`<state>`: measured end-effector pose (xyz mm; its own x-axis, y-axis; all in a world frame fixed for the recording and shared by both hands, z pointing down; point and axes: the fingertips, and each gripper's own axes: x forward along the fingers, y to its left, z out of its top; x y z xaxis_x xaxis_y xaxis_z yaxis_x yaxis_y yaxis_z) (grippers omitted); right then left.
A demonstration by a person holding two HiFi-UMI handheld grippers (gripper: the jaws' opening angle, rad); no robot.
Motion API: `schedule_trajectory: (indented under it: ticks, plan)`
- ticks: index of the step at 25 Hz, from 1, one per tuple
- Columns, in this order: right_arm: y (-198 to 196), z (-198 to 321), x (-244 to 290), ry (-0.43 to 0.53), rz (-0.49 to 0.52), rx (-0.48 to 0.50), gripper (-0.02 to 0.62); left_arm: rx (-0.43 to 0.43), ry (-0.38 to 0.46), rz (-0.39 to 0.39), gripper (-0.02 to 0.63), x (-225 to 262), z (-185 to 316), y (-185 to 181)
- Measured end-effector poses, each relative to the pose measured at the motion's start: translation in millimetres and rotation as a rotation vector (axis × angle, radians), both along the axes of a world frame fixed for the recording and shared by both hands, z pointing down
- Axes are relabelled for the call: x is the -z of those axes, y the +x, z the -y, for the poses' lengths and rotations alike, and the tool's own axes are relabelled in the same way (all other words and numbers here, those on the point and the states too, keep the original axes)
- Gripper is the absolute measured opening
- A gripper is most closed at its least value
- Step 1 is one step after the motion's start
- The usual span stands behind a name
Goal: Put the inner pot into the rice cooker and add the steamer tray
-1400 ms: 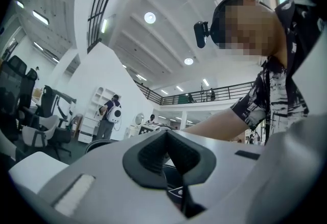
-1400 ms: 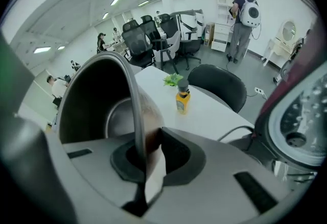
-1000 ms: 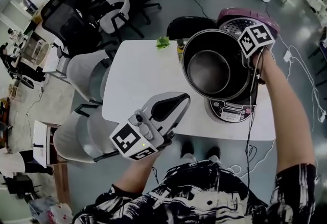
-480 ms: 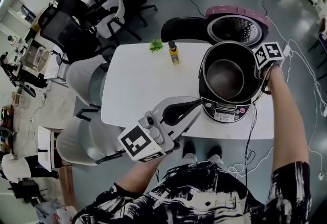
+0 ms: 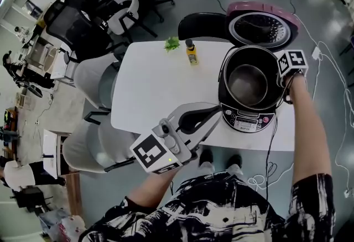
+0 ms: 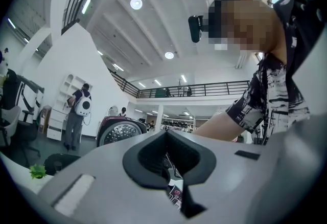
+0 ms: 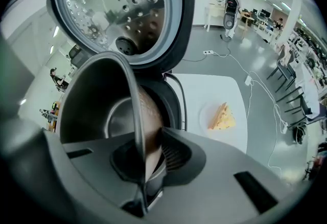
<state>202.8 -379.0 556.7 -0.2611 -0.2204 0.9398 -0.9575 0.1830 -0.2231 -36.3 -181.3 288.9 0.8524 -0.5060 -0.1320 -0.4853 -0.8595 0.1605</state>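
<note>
The dark inner pot [image 5: 247,83] sits in the well of the rice cooker [image 5: 247,121] at the table's right end. The cooker's pink lid [image 5: 260,20] stands open behind it. My right gripper [image 5: 278,80] points steeply down, shut on the pot's right rim. In the right gripper view the thin rim [image 7: 137,136] runs between the jaws of that gripper [image 7: 145,159], and a strip of the pot's brown outer wall [image 7: 150,120] shows above the cooker. My left gripper [image 5: 214,110] hovers over the table's front edge, shut and empty. I see no steamer tray in any view.
A yellow bottle [image 5: 191,53] and a green sprig [image 5: 172,43] stand at the white table's [image 5: 155,86] far edge. A plate with a yellow wedge [image 7: 220,117] lies right of the cooker. Grey chairs [image 5: 94,78] crowd the left side, and a cable [image 5: 271,152] hangs off the front.
My right gripper has come down and carried the pot from above the cooker into its well. My left gripper has drifted a little to the right.
</note>
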Motion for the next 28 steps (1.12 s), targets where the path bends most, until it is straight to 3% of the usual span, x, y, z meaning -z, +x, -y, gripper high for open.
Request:
schedule_trajectory:
  ticks: [23,28]
  plan:
    - [3.5,2.9,-26.5,0.006,-0.188,0.001,0.011,-0.009,-0.042,0.01,0.005,-21.4,24.4,3.3]
    - [1.0,0.9,-27.4,0.017,-0.323,0.088,0.011,-0.003,-0.038,-0.001,0.005,-20.1,23.0,-2.2]
